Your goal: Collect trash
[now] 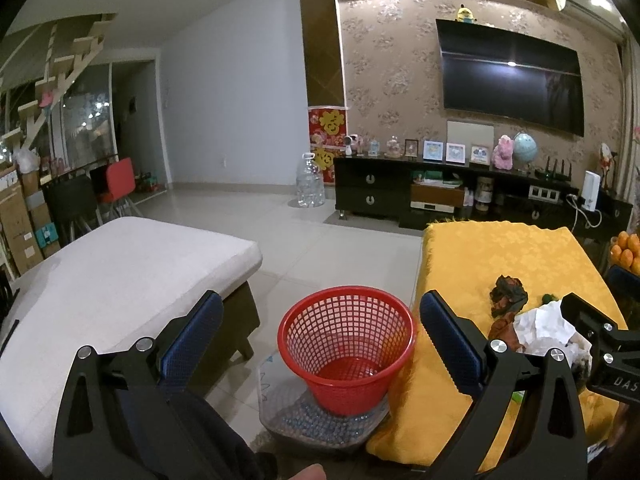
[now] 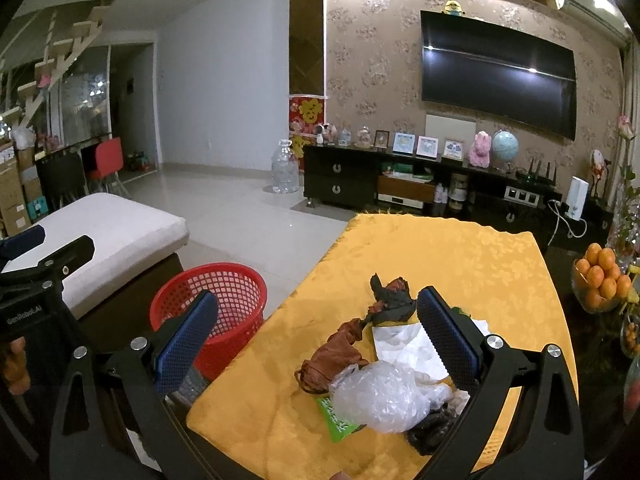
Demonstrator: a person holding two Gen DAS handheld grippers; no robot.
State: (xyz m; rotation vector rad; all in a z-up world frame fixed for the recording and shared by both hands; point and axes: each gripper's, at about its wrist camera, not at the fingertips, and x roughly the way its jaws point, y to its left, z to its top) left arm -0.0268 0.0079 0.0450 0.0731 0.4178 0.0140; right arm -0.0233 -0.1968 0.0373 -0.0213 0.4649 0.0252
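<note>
In a living room, trash lies heaped at the near end of a worktop (image 2: 440, 264) draped in yellow cloth: a crumpled clear plastic bag (image 2: 384, 396), white tissue (image 2: 404, 344), a brown wrapper (image 2: 340, 354), a dark crumpled wrapper (image 2: 390, 300), a green slip (image 2: 340, 420) and a black scrap (image 2: 434, 426). The right gripper (image 2: 316, 340) hovers over the heap, fingers (image 2: 444, 330) spread wide and holding nothing, the pile framed between them. Just beside the worktop's left edge, a red mesh basket (image 1: 346, 344) stands on the floor atop a clear tub of marbles (image 1: 320, 424). The left gripper (image 1: 320, 340) hangs above the basket, its fingers (image 1: 192, 336) equally wide and empty. A cushioned white bench (image 1: 120, 280) sits further left of the basket.
</note>
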